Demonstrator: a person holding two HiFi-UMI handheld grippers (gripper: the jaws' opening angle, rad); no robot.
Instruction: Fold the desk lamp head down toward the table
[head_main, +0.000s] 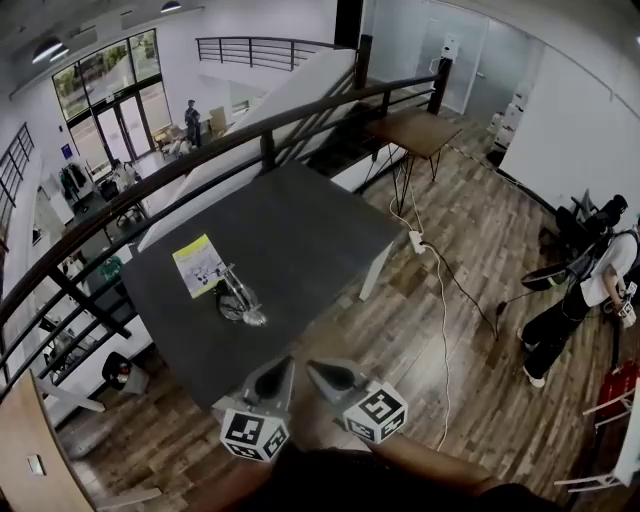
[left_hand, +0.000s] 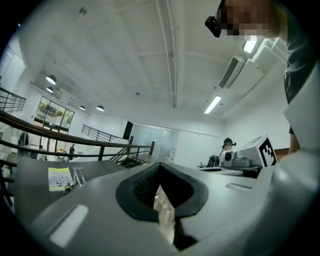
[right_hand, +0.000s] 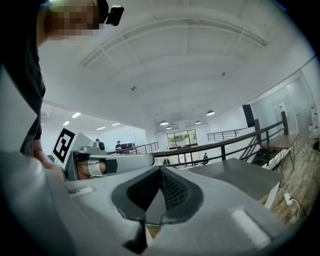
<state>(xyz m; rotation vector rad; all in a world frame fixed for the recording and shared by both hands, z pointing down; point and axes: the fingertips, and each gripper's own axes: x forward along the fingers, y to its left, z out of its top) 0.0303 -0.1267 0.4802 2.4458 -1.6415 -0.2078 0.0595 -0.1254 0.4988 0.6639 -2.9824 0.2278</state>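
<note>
- Desk lamp (head_main: 240, 302): stands on the dark table (head_main: 300, 225), ahead of the left gripper (head_main: 275, 375) and off to its left, well apart from both grippers. Its bright head lies low over the tabletop. The exact fold of the arm is too small to tell.
- In the left gripper view the lamp (left_hand: 76, 178) appears far to the left of the jaws, on the tabletop.
- Yellow leaflet (head_main: 198, 265): lies flat on the table just beyond the lamp, on the lamp's far-left side as seen from the grippers.
- Left gripper: jaws pressed together at the tips, nothing between them. It is held near the table's near edge and touches nothing.
- Right gripper (head_main: 328, 374): just beside the left gripper, to its right, with its tips angled in toward it. Jaws pressed together, nothing between them. It is clear of the table.
- Table: extends forward from both grippers. In the right gripper view its top (right_hand: 240, 177) lies ahead and to the right of the jaws.
- Railing (head_main: 270, 135): runs along the far side of the table.
- Cable (head_main: 440, 300): trails across the wooden floor (head_main: 470, 250) to the right of the right gripper.
- Person (head_main: 585, 295): stands far to the right, well apart from the table.
</note>
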